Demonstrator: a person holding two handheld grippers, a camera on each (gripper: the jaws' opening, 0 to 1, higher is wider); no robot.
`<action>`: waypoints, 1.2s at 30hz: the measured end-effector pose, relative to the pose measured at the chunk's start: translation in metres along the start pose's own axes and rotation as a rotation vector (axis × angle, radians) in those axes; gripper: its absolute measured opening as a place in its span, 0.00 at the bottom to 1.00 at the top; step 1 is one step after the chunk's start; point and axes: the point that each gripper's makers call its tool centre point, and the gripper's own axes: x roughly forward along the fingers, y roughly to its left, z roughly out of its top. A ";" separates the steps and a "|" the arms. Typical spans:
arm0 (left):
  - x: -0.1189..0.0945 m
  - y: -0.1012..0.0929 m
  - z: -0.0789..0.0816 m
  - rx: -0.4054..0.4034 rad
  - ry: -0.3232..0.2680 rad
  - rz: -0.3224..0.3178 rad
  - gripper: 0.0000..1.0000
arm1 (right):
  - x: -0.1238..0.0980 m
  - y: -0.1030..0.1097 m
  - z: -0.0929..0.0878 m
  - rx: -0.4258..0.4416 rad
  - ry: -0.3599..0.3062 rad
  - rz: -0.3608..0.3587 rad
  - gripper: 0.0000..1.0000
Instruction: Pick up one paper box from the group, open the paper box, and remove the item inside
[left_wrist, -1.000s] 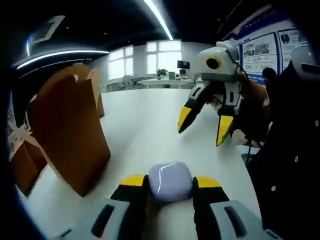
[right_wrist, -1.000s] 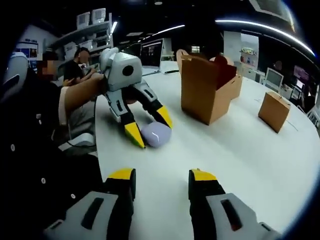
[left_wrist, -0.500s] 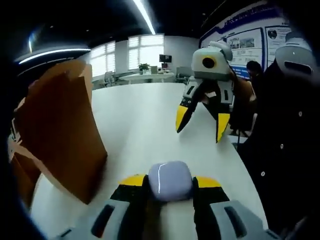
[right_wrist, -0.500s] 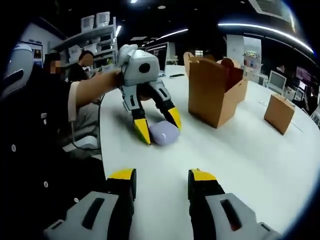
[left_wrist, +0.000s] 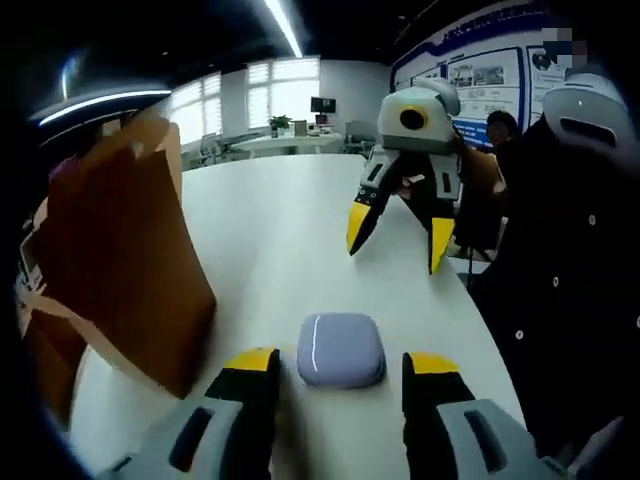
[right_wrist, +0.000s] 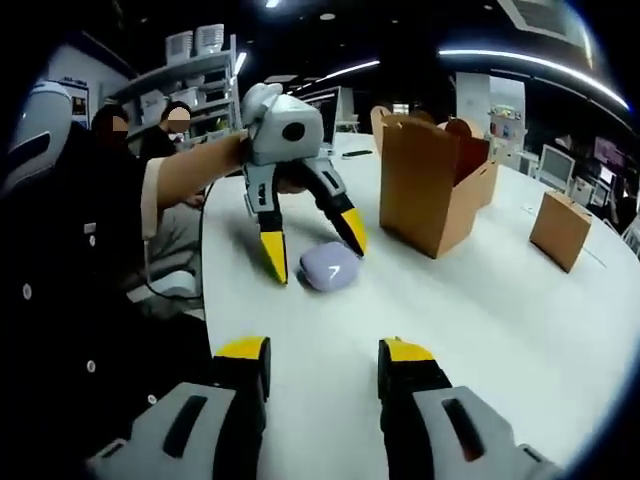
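A rounded lavender case (left_wrist: 341, 349) lies on the white table (left_wrist: 290, 230), free between the spread yellow tips of my left gripper (left_wrist: 340, 365), which is open. The same case (right_wrist: 330, 266) shows in the right gripper view, just under the left gripper (right_wrist: 312, 245). A brown paper box (left_wrist: 120, 260) with its flaps open stands to the left of the case; it appears as the open box (right_wrist: 430, 180) in the right gripper view. My right gripper (right_wrist: 322, 352) is open over bare table, and it hangs above the table as the right gripper (left_wrist: 395, 228) in the left gripper view.
A small shut brown box (right_wrist: 560, 228) sits at the far right of the table. More brown boxes (left_wrist: 40, 340) stand behind the open one. A person's dark sleeve (left_wrist: 570, 280) fills the near side. Seated people (right_wrist: 150, 120) and shelves lie beyond the table edge.
My left gripper has opened and let go of the lavender case, which now rests on the table. The right gripper has stayed open and nearly still.
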 end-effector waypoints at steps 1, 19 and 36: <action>-0.004 0.001 0.000 -0.014 -0.004 0.030 0.51 | 0.000 -0.001 0.001 -0.001 -0.003 -0.002 0.44; -0.110 -0.026 -0.070 -0.364 -0.076 0.511 0.54 | -0.036 -0.021 -0.010 -0.020 -0.018 -0.144 0.49; -0.182 -0.051 -0.053 -0.405 -0.202 0.724 0.57 | -0.087 -0.023 -0.007 -0.028 -0.072 -0.218 0.50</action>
